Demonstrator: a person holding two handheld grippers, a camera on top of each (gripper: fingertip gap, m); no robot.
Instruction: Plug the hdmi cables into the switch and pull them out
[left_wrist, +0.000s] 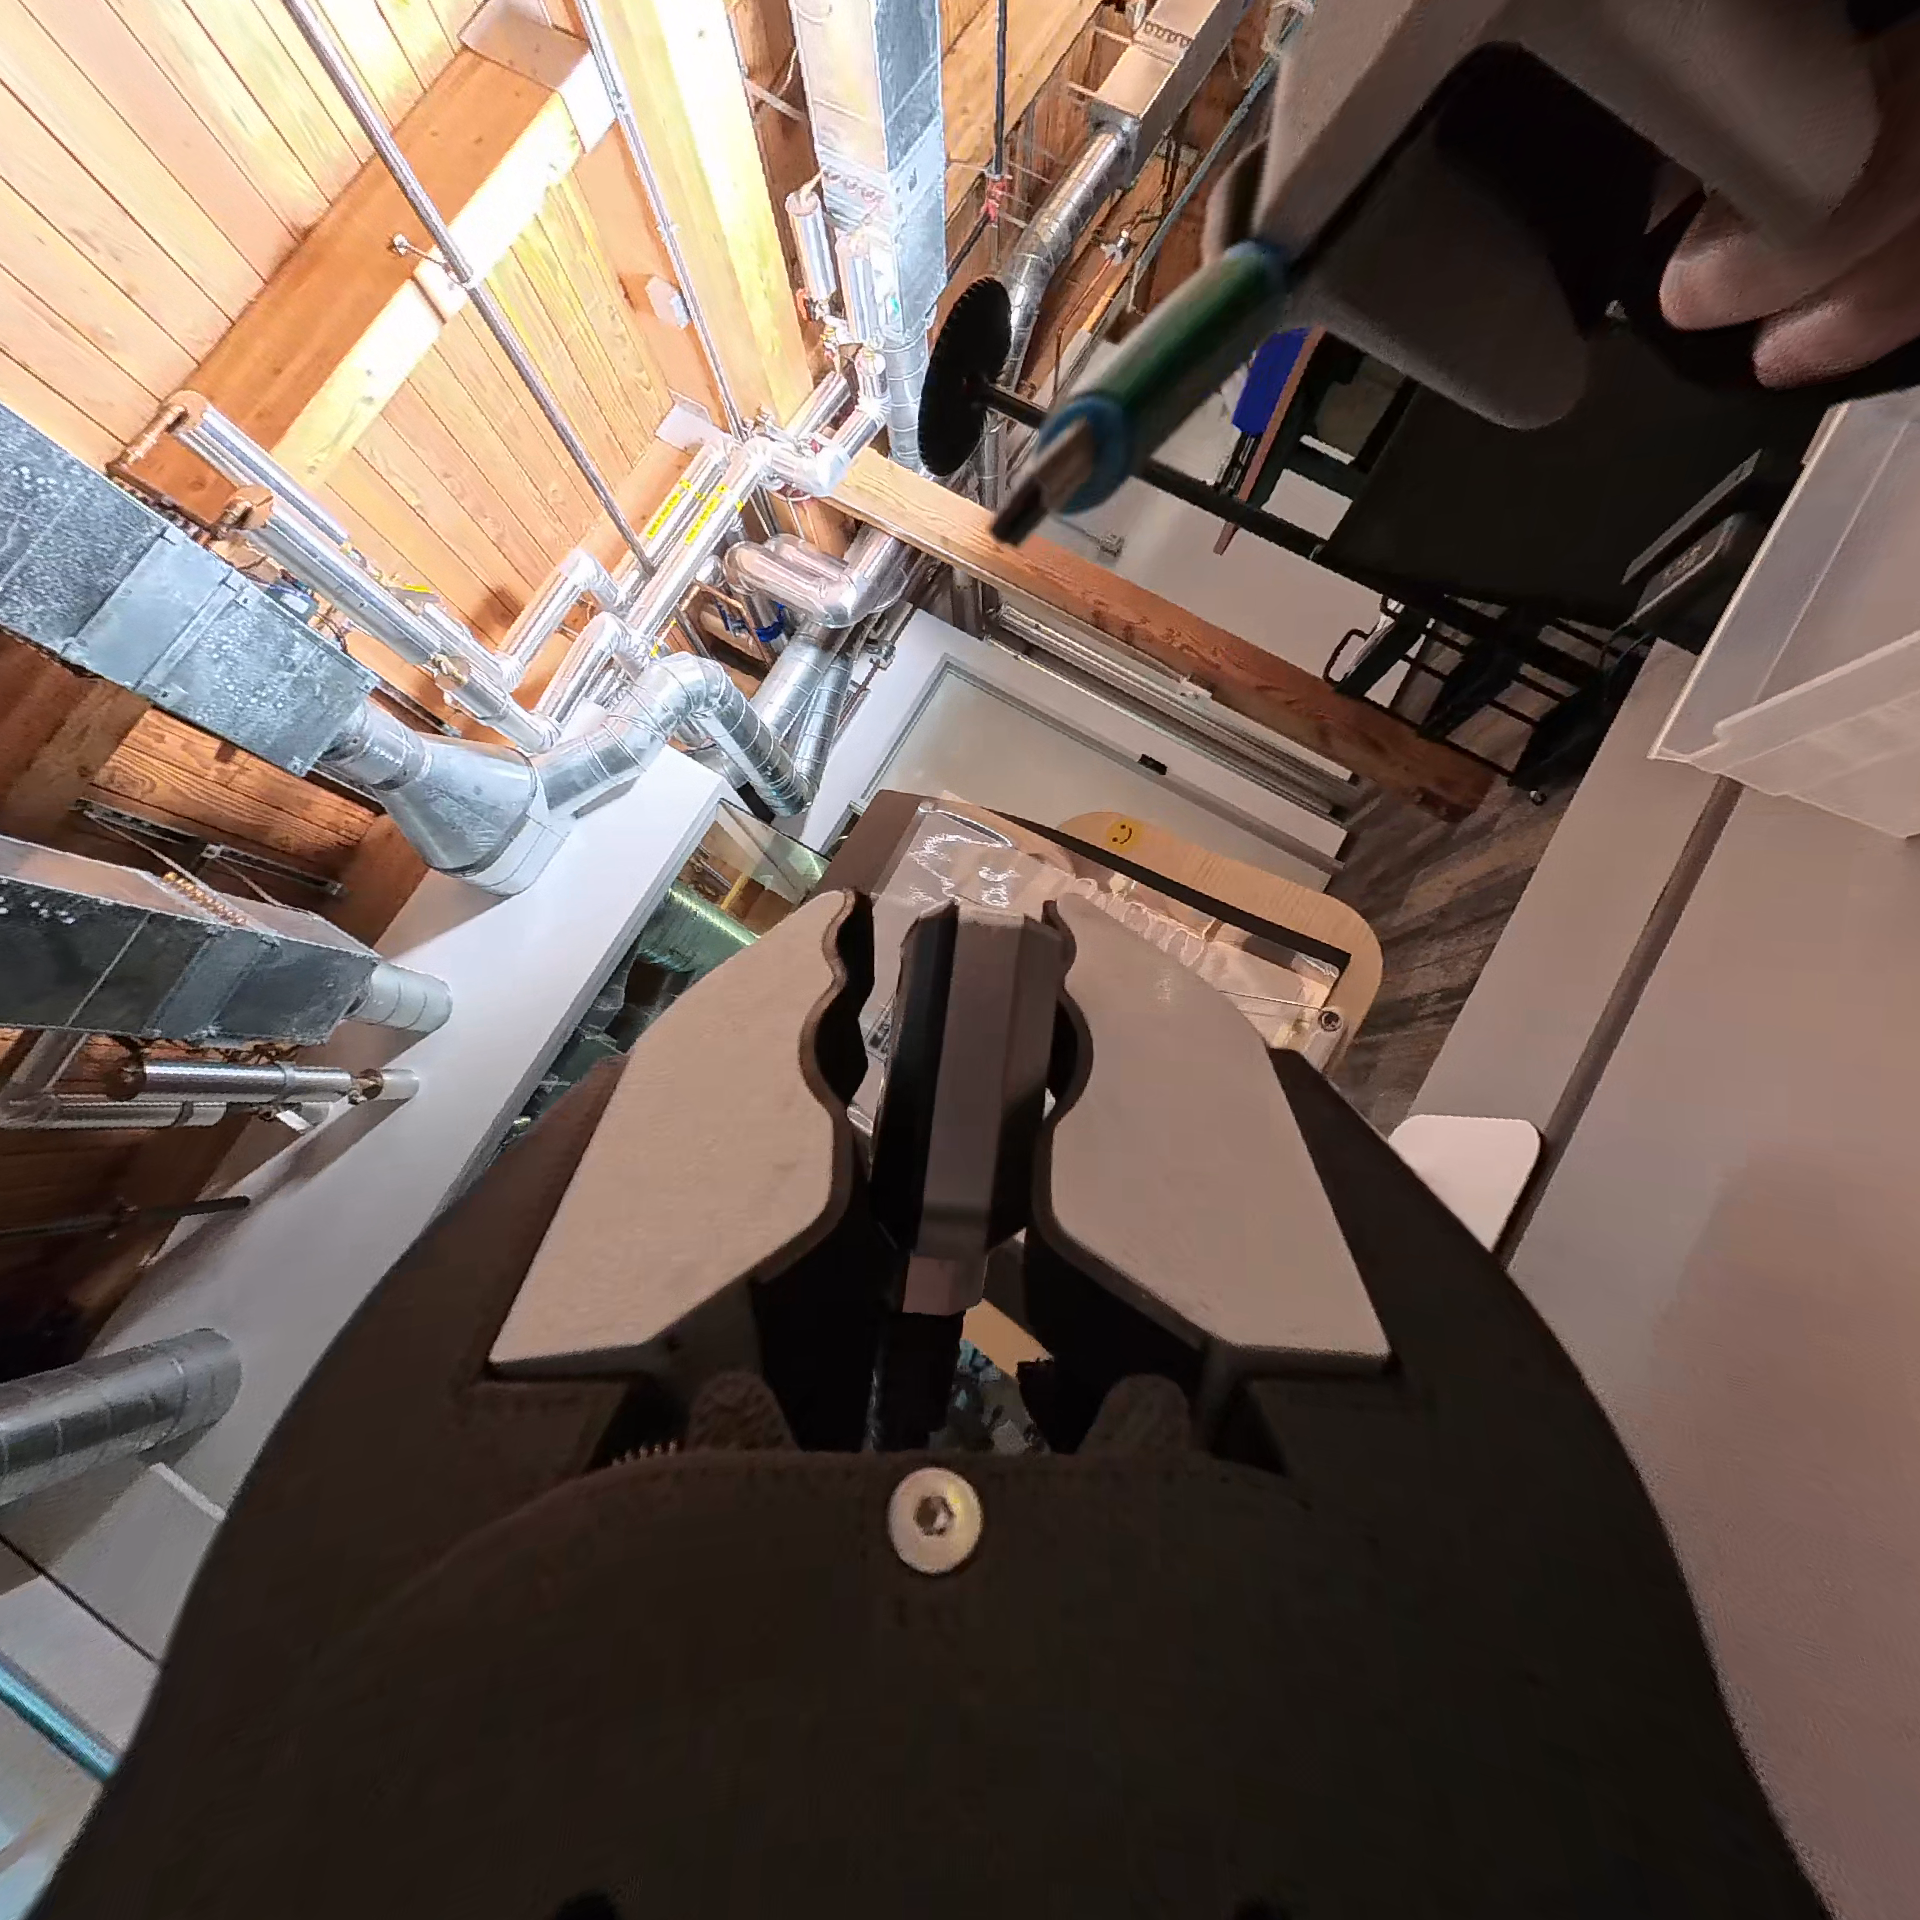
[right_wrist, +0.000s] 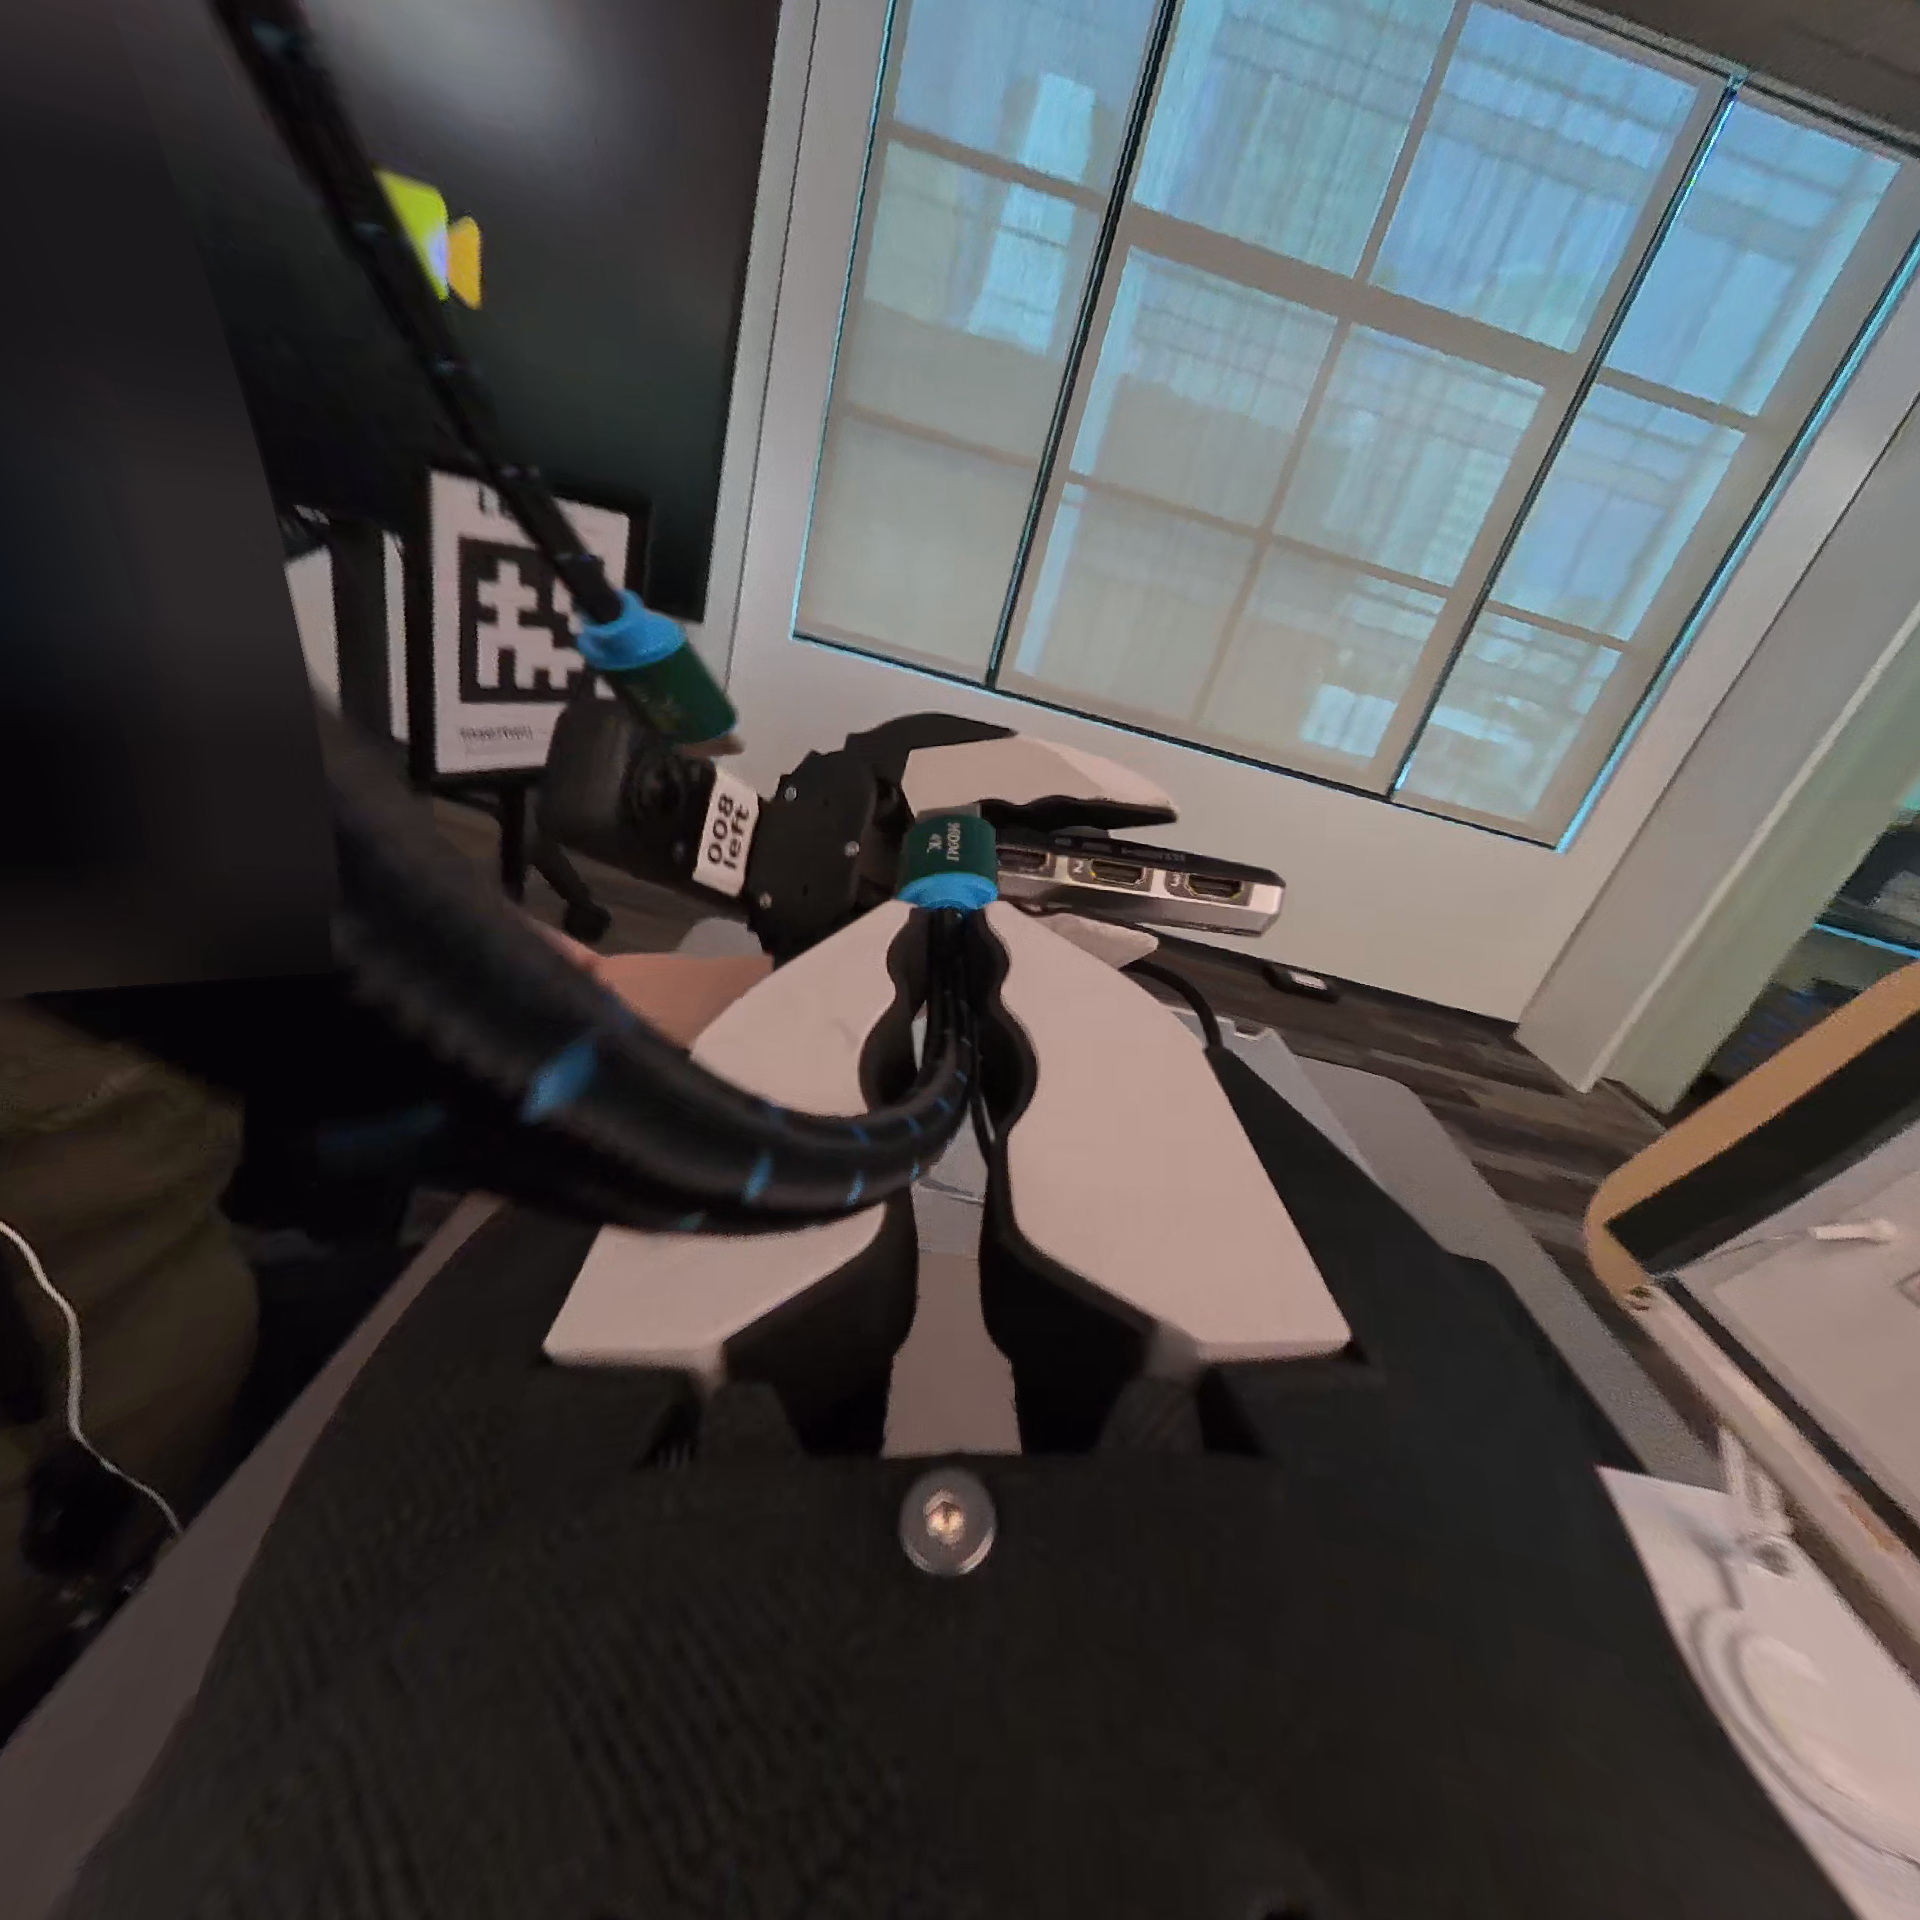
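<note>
My left gripper (left_wrist: 951, 914) is shut on the grey HDMI switch (left_wrist: 961, 1081), which I see edge-on between its fingers. In the right wrist view the switch (right_wrist: 1164, 883) sticks out of the left gripper (right_wrist: 1153, 871) with three ports facing me. My right gripper (right_wrist: 951, 930) is shut on a black braided HDMI cable (right_wrist: 790, 1164), just behind its green plug with a blue collar (right_wrist: 943, 850). The plug points at the switch's ports. In the left wrist view its metal tip (left_wrist: 1029, 504) hangs free in the air, apart from the switch. A second green plug (right_wrist: 665, 681) hangs at upper left.
A clear plastic bin (left_wrist: 1818, 623) stands on the grey table (left_wrist: 1714, 1195) at the right. A wood-edged board with a clear sheet (left_wrist: 1340, 935) lies beyond the switch. A black-and-white marker board (right_wrist: 530, 623) stands behind. A hand (left_wrist: 1787, 281) holds the right gripper.
</note>
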